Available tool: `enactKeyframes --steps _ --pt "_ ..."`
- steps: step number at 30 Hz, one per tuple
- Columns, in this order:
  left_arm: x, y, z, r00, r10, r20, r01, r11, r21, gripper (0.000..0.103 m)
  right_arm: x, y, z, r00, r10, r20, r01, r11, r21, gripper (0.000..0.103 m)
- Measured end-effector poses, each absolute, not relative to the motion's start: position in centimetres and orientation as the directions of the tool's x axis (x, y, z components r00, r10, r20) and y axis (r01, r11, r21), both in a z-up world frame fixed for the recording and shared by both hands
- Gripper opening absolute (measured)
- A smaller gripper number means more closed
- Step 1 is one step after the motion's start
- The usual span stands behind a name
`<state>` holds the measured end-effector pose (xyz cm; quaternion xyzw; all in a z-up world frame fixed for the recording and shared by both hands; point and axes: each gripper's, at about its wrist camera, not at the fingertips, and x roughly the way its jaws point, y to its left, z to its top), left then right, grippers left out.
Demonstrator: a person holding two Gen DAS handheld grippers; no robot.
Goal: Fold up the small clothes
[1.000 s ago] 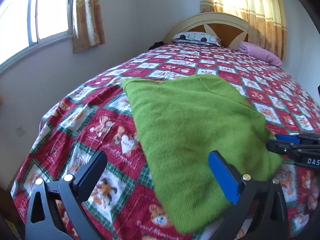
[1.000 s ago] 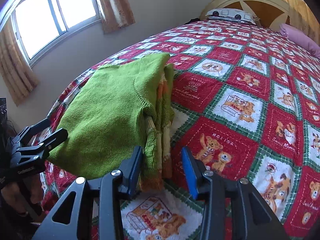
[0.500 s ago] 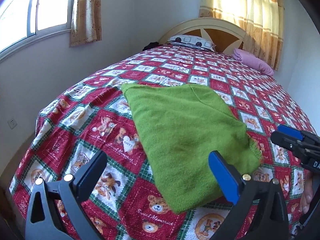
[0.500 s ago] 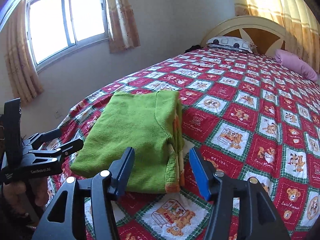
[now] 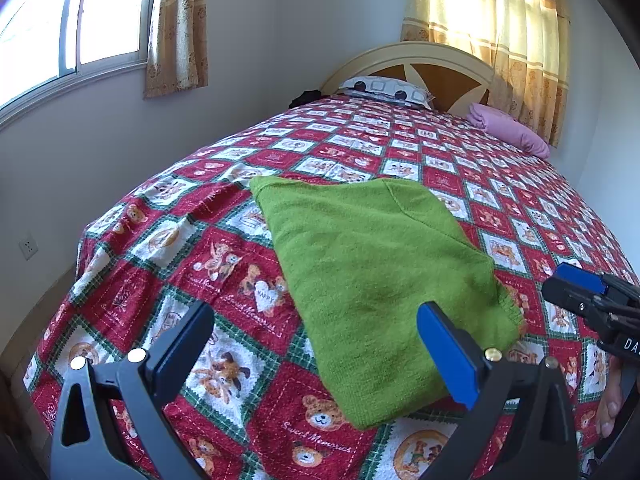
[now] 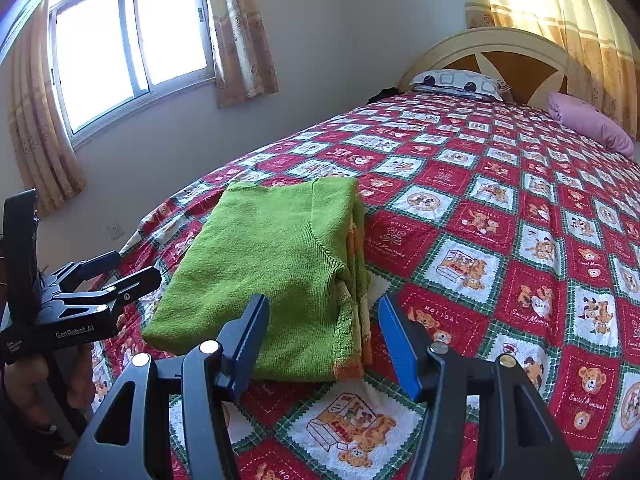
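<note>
A green knitted sweater point(image 5: 372, 264) lies folded into a rectangle on the red patterned bedspread point(image 5: 224, 264), near the bed's foot corner. Its orange-trimmed layers show stacked along the right edge of the sweater point(image 6: 280, 264) in the right wrist view. My left gripper point(image 5: 316, 344) hovers open above the sweater's near edge, nothing between its fingers. My right gripper point(image 6: 324, 332) is open too, raised over the sweater's near right corner without touching it. Each gripper shows at the edge of the other's view: the right gripper point(image 5: 580, 296) and the left gripper point(image 6: 116, 276).
The bed fills most of both views, with a patterned pillow point(image 5: 384, 88) and a pink pillow point(image 5: 508, 128) at the headboard point(image 5: 444, 68). A wall with a window point(image 6: 128, 40) and curtains runs along the bed's left side. A wall socket point(image 5: 28, 246) sits low.
Both grippers have lifted and drawn back from the sweater, which now looks smaller and lies flat. The right gripper's jaws have spread wider, off the sweater's edge.
</note>
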<state>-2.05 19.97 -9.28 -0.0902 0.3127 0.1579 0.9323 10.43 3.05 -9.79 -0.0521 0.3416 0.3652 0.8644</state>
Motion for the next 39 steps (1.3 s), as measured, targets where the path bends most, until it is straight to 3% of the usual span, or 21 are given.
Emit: enactKeyframes --steps 39 --pt "-2.17 20.03 -9.09 0.758 0.245 -0.605 -0.354 0.933 -0.066 0.103 9.74 3.17 -9.64 0.504 0.600 -0.621 -0.664 0.729 0.166 0.058"
